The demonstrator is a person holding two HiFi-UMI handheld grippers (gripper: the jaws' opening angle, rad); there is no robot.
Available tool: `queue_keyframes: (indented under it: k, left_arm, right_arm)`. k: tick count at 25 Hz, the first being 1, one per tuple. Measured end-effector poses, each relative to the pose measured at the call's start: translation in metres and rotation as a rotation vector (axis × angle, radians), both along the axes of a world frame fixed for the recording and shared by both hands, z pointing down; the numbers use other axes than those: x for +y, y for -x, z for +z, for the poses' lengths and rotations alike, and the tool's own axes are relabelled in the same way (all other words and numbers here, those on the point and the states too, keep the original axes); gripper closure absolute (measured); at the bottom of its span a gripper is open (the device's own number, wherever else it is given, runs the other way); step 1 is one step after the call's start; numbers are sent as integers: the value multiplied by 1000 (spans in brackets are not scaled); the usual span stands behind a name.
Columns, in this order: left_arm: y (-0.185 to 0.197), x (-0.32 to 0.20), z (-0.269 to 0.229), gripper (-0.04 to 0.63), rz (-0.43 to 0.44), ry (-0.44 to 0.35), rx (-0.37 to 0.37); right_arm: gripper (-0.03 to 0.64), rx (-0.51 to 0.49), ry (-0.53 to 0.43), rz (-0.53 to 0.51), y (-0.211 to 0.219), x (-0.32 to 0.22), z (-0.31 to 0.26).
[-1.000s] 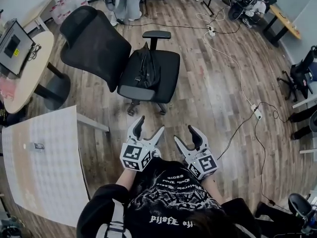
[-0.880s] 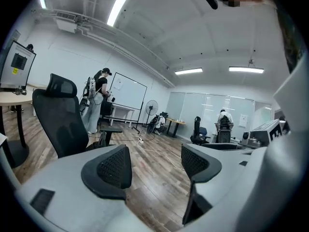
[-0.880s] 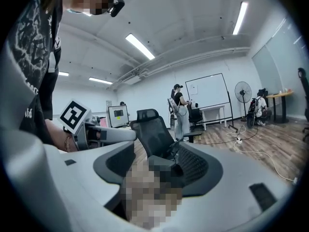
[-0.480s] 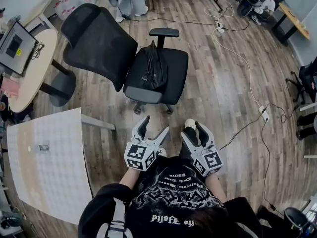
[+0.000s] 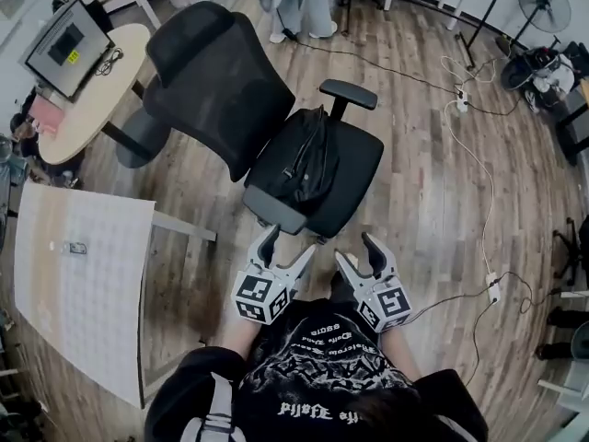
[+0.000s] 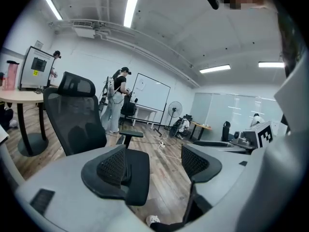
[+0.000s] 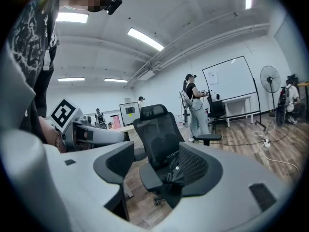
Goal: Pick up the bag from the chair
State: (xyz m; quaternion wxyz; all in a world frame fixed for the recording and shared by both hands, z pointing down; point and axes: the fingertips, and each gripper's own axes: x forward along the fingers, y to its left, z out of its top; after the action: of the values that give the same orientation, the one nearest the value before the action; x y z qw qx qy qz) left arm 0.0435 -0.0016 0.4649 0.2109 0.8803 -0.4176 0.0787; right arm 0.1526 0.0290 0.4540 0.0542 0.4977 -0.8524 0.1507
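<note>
- Office room, wood-plank floor (image 5: 433, 210), seen from above.
- Far left: white table (image 5: 83, 293); behind it a round table (image 5: 87, 118) with a monitor (image 5: 69, 49).
- Centre: black mesh office chair (image 5: 221, 81), seat front facing the person.
- Bag (image 5: 308, 164) lies on the chair seat, running front to back, slightly left of seat centre, its rear end near the backrest.
- Left gripper (image 5: 287, 245): jaws spread wide with nothing between them, held close to the person's body, just short of the seat's front edge.
- Right gripper (image 5: 357, 251): also wide and empty, just beside the left one; its own view looks at the chair and bag between its jaws.
- Right side: cable and power strip (image 5: 460, 99) on the floor (well clear of the reach path).
- Step judged: approach, no contact yet. Best move is probably to reach forward over the seat edge, keep the jaws wide, and close on a raised fold or strap along the top rather than the flat body. The chair has casters, so pushing could roll it away.
- Bag look: black, soft, slumped, elongated, with creases and what seem to be straps or zip lines on top. It will likely sag when lifted.
</note>
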Motion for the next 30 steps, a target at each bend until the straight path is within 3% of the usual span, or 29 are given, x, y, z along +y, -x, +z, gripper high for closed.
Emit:
queue_keyframes:
  k: [4,8,11,18,23,30]
  left_arm:
    - [-29,-50,-12,229,-145,-1,27]
    - [-53,-82,-18,229,-253,-15,7]
    - [-55,-85,-14,229,-367,-12,-9]
    - [-44,-81,-2,229,-546,16,-13]
    - [-24,-82,1,229,-577,42,-4]
    - [-4,-96,19,229,-526,98,-40]
  right_arm:
    - [329,10,3,-136,-33,-60,-6]
    - [329,12,-5,-247,-59,-113,-8]
    - [329,11,-3,-360,-62,-134,-3]
    - [330,22,10,-548,-48,-149,6]
    - [329,25,10,-593,-25,-158,3]
    - [330,82,19,-530,-20,-184,17]
